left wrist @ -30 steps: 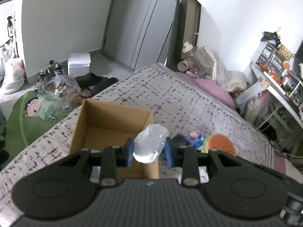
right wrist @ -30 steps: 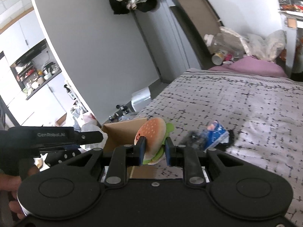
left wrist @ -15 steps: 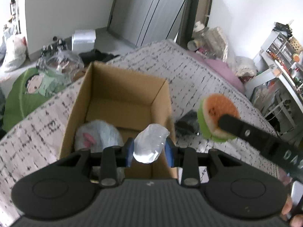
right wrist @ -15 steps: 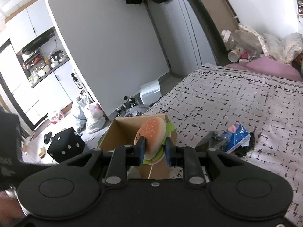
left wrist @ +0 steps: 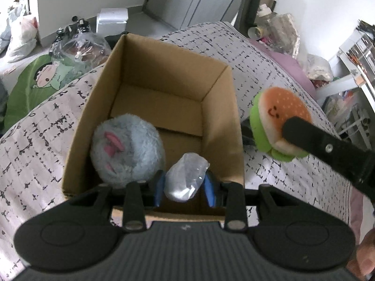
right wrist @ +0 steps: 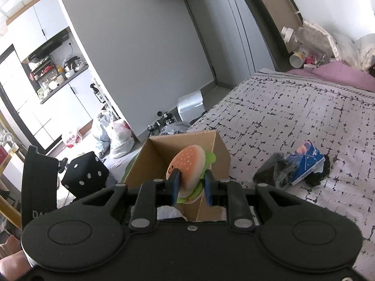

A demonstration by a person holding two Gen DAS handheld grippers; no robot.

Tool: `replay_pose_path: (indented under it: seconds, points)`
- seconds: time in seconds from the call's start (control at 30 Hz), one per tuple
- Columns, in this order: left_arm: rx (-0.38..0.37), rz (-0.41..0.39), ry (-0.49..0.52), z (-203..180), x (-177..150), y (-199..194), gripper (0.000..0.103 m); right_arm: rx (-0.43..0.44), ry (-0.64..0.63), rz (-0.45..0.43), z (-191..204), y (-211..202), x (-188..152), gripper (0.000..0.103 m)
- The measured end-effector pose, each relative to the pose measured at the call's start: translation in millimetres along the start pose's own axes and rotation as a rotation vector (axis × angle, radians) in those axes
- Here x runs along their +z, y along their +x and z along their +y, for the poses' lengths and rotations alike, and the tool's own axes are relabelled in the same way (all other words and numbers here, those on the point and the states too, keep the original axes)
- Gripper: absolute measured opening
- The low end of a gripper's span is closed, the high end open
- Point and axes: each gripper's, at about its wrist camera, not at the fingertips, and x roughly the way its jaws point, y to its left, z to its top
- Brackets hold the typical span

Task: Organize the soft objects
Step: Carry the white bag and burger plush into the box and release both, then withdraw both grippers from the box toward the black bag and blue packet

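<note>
Clear plastic-wrapped soft bundle [left wrist: 185,178] pinched between the blue pads of the left tongs [left wrist: 184,188], held over the near end of the open cardboard box [left wrist: 220,107], just above its near wall. Inside the box, fluffy grey-blue plush ball [left wrist: 126,149] with pink markings sits against the left wall, close beside the bundle. Burger plush [left wrist: 279,121], orange bun with a smiley face and green lettuce rim, is pinched in the right tongs [right wrist: 191,188]; in the left wrist view it hangs outside the box, just right of the right wall, with one black finger [left wrist: 328,147] of the right tongs across its lower part. Right wrist view shows the burger plush [right wrist: 187,166] clamped between both pads, box [right wrist: 220,154] open behind and below it. Box stands on the bed [left wrist: 281,70], grey cover with black dash pattern. On the bed right of the box: a black crumpled item [right wrist: 271,171] and a blue packet [right wrist: 307,161], touching each other, well apart from the box. Pink pillow [right wrist: 337,75] at the far end of the bed. Floor beside the bed: black dice cushion [right wrist: 84,175], white plastic bags [right wrist: 117,135], small white box [right wrist: 191,105], green cartoon cushion [left wrist: 35,84].
</note>
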Motion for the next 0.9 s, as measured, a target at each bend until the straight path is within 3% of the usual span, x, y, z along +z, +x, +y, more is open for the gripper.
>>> replay_pose_path:
  seconds: [0.17,0.6,0.7,0.9]
  points:
    - [-0.017,-0.019,-0.015,2,4,-10,0.047,0.013,0.054,0.027,-2,9,0,0.022]
    - [0.067,-0.124,0.005,12,7,-49,0.047,0.029,0.125,0.065,1,29,-4,0.023]
    - [0.089,-0.139,0.007,14,8,-56,0.05,0.042,0.126,0.072,0,31,-5,0.033]
    - [0.145,-0.18,-0.003,13,10,-72,0.072,0.047,0.148,0.035,-9,16,-1,0.053]
